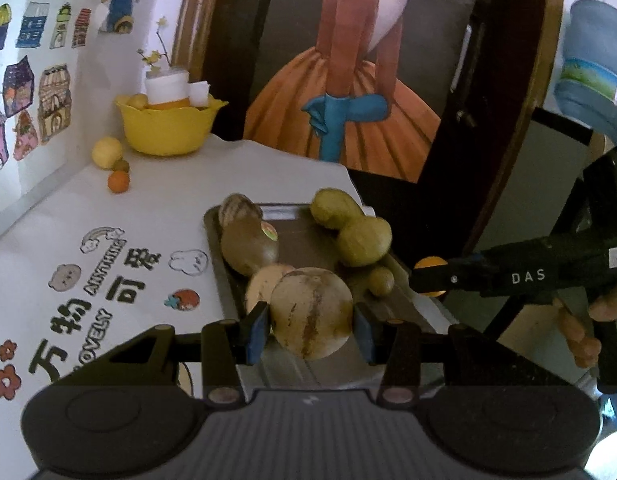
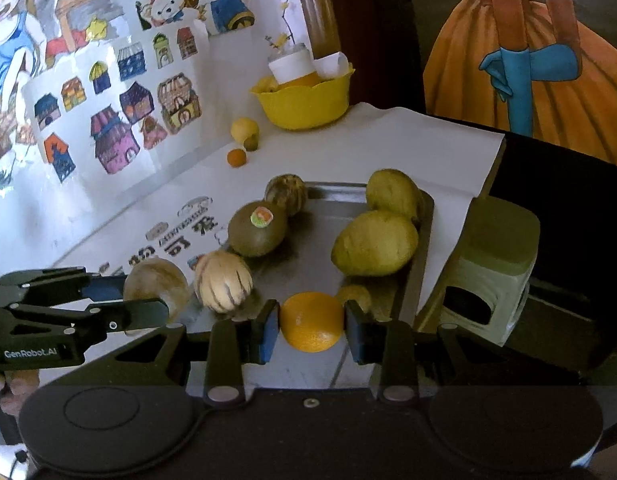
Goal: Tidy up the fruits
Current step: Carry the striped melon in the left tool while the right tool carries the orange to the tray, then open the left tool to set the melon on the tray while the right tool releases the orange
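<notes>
My left gripper (image 1: 311, 326) is shut on a pale striped melon (image 1: 312, 312) just above the near end of a metal tray (image 1: 296, 240). My right gripper (image 2: 311, 325) is shut on an orange (image 2: 311, 320) over the tray's (image 2: 340, 196) near right edge. On the tray lie a kiwi with a sticker (image 2: 257, 233), a striped pale fruit (image 2: 222, 286), a striped fruit at the back (image 2: 286, 193), two yellow-green mangoes (image 2: 373, 242) and a small yellowish fruit (image 2: 354, 295). The left gripper with its melon also shows in the right wrist view (image 2: 146, 298).
A yellow bowl (image 2: 304, 102) with a white jar and fruit stands at the table's far end. A lemon (image 2: 244, 129), a small green fruit (image 2: 250, 143) and a small orange (image 2: 236, 157) lie beside it. A green stool (image 2: 488, 264) stands right of the table. A sticker-covered wall runs along the left.
</notes>
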A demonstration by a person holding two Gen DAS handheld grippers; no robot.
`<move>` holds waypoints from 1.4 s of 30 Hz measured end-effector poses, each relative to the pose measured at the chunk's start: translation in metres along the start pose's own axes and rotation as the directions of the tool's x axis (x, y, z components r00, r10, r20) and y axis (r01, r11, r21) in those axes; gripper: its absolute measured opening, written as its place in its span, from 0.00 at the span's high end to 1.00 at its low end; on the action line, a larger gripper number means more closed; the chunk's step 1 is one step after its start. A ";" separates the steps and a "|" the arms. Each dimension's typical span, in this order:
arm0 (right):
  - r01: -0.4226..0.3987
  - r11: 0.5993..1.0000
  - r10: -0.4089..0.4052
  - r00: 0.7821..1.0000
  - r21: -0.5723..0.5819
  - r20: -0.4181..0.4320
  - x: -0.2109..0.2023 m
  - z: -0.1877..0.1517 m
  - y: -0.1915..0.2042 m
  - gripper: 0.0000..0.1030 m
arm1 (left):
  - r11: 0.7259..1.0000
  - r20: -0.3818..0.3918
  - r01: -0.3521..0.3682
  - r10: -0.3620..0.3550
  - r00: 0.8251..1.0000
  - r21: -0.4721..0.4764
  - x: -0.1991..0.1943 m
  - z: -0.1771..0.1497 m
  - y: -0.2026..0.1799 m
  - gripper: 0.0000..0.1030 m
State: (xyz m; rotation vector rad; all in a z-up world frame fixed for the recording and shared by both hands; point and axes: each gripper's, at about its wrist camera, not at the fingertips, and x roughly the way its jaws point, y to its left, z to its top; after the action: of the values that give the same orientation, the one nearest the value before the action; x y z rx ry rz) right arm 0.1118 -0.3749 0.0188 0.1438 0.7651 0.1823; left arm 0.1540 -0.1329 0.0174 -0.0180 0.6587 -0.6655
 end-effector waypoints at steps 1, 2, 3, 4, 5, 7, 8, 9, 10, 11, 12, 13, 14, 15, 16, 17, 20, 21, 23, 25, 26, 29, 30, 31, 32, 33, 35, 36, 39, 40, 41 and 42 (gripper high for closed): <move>0.004 1.000 -0.004 1.000 -0.010 0.000 0.000 -0.003 0.000 0.64 | 1.000 -0.005 -0.001 0.001 1.000 0.003 0.001 -0.002 -0.002 0.53; 0.008 1.000 -0.008 1.000 -0.020 -0.001 0.001 -0.005 0.000 0.64 | 1.000 -0.011 -0.001 0.001 1.000 0.003 0.003 -0.003 -0.003 0.53; 0.013 0.999 -0.013 1.000 -0.031 -0.001 0.002 -0.008 0.000 0.64 | 1.000 -0.017 -0.001 0.001 1.000 0.002 0.004 -0.005 -0.003 0.53; 0.018 0.999 -0.018 1.000 -0.042 0.000 0.002 -0.010 0.001 0.64 | 1.000 -0.022 -0.002 0.002 1.000 0.001 0.005 -0.006 -0.004 0.53; 0.023 0.998 -0.023 1.000 -0.054 0.000 0.003 -0.012 0.002 0.64 | 1.000 -0.029 -0.005 0.005 1.000 0.000 0.007 -0.008 -0.004 0.53; 0.033 0.997 -0.033 0.999 -0.073 0.004 0.005 -0.017 0.003 0.64 | 1.000 -0.041 -0.011 0.011 0.999 0.002 0.009 -0.010 -0.005 0.53; 0.038 0.996 -0.037 0.999 -0.082 0.008 0.006 -0.019 0.003 0.64 | 1.000 -0.047 -0.015 0.015 0.999 0.002 0.010 -0.012 -0.006 0.53; 0.042 0.995 -0.041 0.999 -0.091 0.011 0.007 -0.022 0.003 0.64 | 1.000 -0.055 -0.021 0.021 0.998 0.001 0.011 -0.013 -0.006 0.53; 0.046 0.994 -0.045 0.999 -0.096 0.013 0.008 -0.024 0.003 0.64 | 1.000 -0.061 -0.026 0.026 0.998 0.001 0.012 -0.014 -0.007 0.53; 0.048 0.994 -0.047 0.999 -0.100 0.014 0.010 -0.026 0.003 0.64 | 1.000 -0.067 -0.031 0.031 0.997 0.002 0.014 -0.015 -0.007 0.53; 0.049 0.994 -0.048 0.999 -0.102 0.014 0.011 -0.028 0.004 0.64 | 0.999 -0.070 -0.033 0.033 0.997 0.004 0.014 -0.015 -0.007 0.53; 0.050 0.993 -0.048 0.999 -0.104 0.013 0.013 -0.029 0.004 0.64 | 0.999 -0.072 -0.033 0.034 0.997 0.005 0.015 -0.016 -0.007 0.53; 0.050 0.993 -0.049 0.999 -0.104 0.012 0.015 -0.030 0.004 0.64 | 0.999 -0.073 -0.034 0.034 0.997 0.005 0.015 -0.016 -0.007 0.53; 0.050 0.993 -0.049 0.999 -0.105 0.013 0.016 -0.031 0.004 0.64 | 0.999 -0.074 -0.035 0.035 0.997 0.005 0.015 -0.017 -0.007 0.53; 0.051 0.993 -0.050 0.999 -0.108 0.014 0.017 -0.032 0.004 0.64 | 0.999 -0.076 -0.034 0.035 0.996 0.006 0.016 -0.017 -0.007 0.53; 0.053 0.992 -0.052 0.999 -0.112 0.015 0.018 -0.032 0.004 0.64 | 0.999 -0.079 -0.036 0.036 0.996 0.005 0.017 -0.016 -0.007 0.53; 0.058 0.990 -0.057 0.998 -0.125 0.019 0.021 -0.033 0.004 0.64 | 0.999 -0.085 -0.041 0.042 0.996 0.007 0.019 -0.017 -0.007 0.53; 0.060 0.990 -0.058 0.998 -0.128 0.020 0.022 -0.033 0.004 0.64 | 0.999 -0.087 -0.045 0.045 0.995 0.007 0.020 -0.016 -0.006 0.53; 0.062 0.989 -0.060 0.998 -0.134 0.020 0.024 -0.033 0.005 0.64 | 0.999 -0.093 -0.050 0.050 0.994 0.003 0.021 -0.016 -0.005 0.53; 0.066 0.988 -0.064 0.998 -0.136 0.022 0.026 -0.033 0.005 0.64 | 0.999 -0.097 -0.054 0.054 0.994 -0.001 0.022 -0.016 -0.004 0.53; 0.068 0.988 -0.066 0.998 -0.140 0.024 0.027 -0.033 0.005 0.64 | 0.998 -0.097 -0.055 0.055 0.994 -0.002 0.023 -0.017 -0.003 0.53; 0.079 0.986 -0.075 0.997 -0.150 0.029 0.031 -0.033 0.004 0.64 | 0.998 -0.100 -0.056 0.055 0.993 -0.005 0.025 -0.017 -0.002 0.53; 0.081 0.985 -0.077 0.997 -0.152 0.031 0.032 -0.034 0.004 0.64 | 0.998 -0.101 -0.056 0.056 0.993 -0.006 0.025 -0.017 -0.002 0.53; 0.079 0.986 -0.075 0.997 -0.150 0.033 0.033 -0.033 0.003 0.64 | 0.998 -0.102 -0.057 0.056 0.993 -0.007 0.025 -0.017 -0.002 0.53; 0.080 0.986 -0.076 0.997 -0.148 0.034 0.033 -0.033 0.003 0.64 | 0.998 -0.103 -0.057 0.056 0.993 -0.008 0.025 -0.017 -0.002 0.53; 0.083 0.985 -0.078 0.996 -0.150 0.036 0.034 -0.033 0.003 0.64 | 0.998 -0.104 -0.057 0.056 0.993 -0.007 0.026 -0.017 -0.002 0.53; 0.092 0.983 -0.087 0.995 -0.157 0.042 0.035 -0.032 0.003 0.64 | 0.998 -0.104 -0.057 0.055 0.993 -0.008 0.026 -0.017 -0.002 0.53; 0.096 0.983 -0.090 0.995 -0.158 0.044 0.035 -0.032 0.002 0.64 | 0.998 -0.105 -0.056 0.055 0.993 -0.008 0.026 -0.017 -0.002 0.53; 0.095 0.984 -0.088 0.995 -0.149 0.049 0.036 -0.033 0.002 0.64 | 0.998 -0.108 -0.055 0.054 0.993 -0.009 0.027 -0.018 -0.002 0.53; 0.095 0.984 -0.089 0.995 -0.148 0.050 0.036 -0.033 0.002 0.64 | 0.998 -0.109 -0.055 0.053 0.993 -0.009 0.028 -0.019 -0.002 0.53; 0.097 0.984 -0.090 0.995 -0.148 0.052 0.036 -0.033 0.002 0.64 | 0.998 -0.110 -0.054 0.053 0.992 -0.009 0.028 -0.019 -0.002 0.53; 0.098 0.984 -0.091 0.994 -0.149 0.053 0.036 -0.034 0.002 0.64 | 0.999 -0.112 -0.054 0.052 0.992 -0.010 0.028 -0.020 -0.003 0.53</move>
State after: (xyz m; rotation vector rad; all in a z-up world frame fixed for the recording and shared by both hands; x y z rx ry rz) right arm 0.1132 -0.3627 -0.0287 -0.0326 0.7075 0.1453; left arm 0.1580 -0.1475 -0.0137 0.0251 0.7686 -0.6144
